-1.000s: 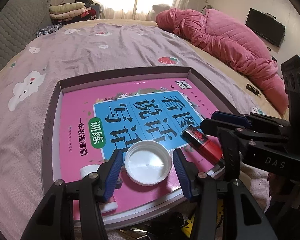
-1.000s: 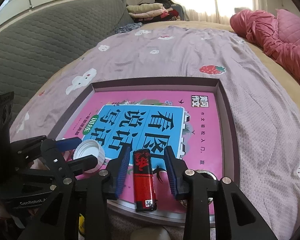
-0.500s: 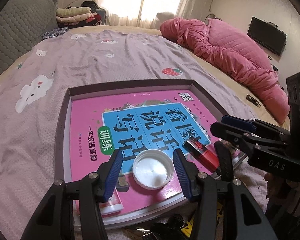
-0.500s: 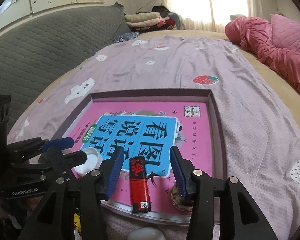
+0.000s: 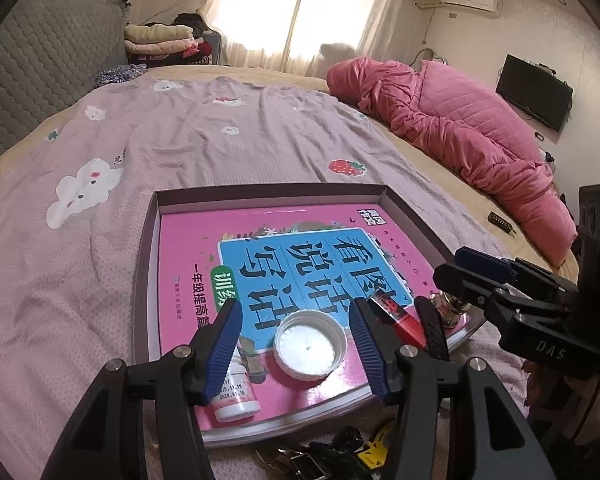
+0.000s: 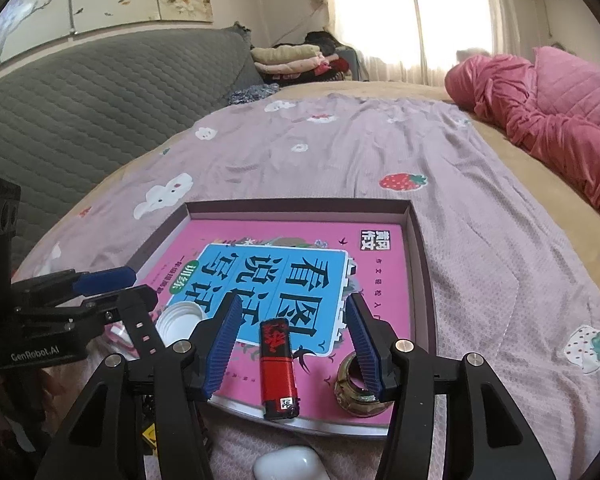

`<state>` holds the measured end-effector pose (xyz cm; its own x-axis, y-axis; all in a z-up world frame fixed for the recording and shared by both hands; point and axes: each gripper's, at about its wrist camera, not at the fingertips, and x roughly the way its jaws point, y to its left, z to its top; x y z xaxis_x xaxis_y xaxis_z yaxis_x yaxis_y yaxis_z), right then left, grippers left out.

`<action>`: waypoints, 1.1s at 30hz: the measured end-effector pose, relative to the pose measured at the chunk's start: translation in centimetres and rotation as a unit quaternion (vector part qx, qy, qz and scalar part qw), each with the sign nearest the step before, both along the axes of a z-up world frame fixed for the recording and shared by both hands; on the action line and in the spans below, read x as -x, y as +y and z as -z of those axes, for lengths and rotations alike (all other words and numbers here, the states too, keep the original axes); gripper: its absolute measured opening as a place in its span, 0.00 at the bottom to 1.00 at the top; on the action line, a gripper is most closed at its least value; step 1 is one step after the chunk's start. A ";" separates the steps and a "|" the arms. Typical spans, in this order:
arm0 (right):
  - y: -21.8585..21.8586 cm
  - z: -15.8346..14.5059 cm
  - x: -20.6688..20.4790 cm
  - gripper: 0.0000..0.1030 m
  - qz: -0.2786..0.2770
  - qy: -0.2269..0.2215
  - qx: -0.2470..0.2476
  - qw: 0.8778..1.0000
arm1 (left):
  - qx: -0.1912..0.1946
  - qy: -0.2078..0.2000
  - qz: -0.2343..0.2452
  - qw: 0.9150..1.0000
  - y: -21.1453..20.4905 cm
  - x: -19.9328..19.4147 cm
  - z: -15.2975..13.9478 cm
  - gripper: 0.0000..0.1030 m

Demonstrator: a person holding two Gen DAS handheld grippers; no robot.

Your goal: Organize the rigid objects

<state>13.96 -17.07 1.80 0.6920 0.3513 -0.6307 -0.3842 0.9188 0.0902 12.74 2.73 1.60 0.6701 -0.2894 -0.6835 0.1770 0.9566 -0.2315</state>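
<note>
On the pink book (image 5: pixel 284 256) that lies inside the shallow box lid (image 5: pixel 150 264) on the bed, every loose item sits along the book's near edge. The left gripper (image 5: pixel 296 332) hovers with its blue fingers spread wide on either side of the white bottle cap (image 5: pixel 310 350), touching nothing; the cap rests open side up on the book. A small white bottle (image 5: pixel 236 390) lies at the book's near left corner. The right gripper (image 6: pixel 290 342) is likewise wide open, its fingers flanking the red and black lighter (image 6: pixel 278 370) without contact, and a brass ring (image 6: pixel 356 388) sits at the book's near right corner beside the right finger.
</note>
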 end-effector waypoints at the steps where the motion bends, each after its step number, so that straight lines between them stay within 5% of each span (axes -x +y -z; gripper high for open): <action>1: 0.0 -0.1 0.2 0.58 -0.001 -0.003 0.001 1.000 | 0.001 -0.001 -0.001 1.000 0.1 0.1 0.0 0.54; 6: -0.1 -0.1 0.7 0.64 0.007 -0.004 -0.002 1.000 | -0.002 -0.007 -0.004 1.000 0.1 0.6 -0.3 0.62; 33: -0.4 -1.8 4.2 0.68 0.007 -0.021 -0.005 1.000 | -0.002 -0.020 -0.041 0.999 0.8 5.3 -2.0 0.63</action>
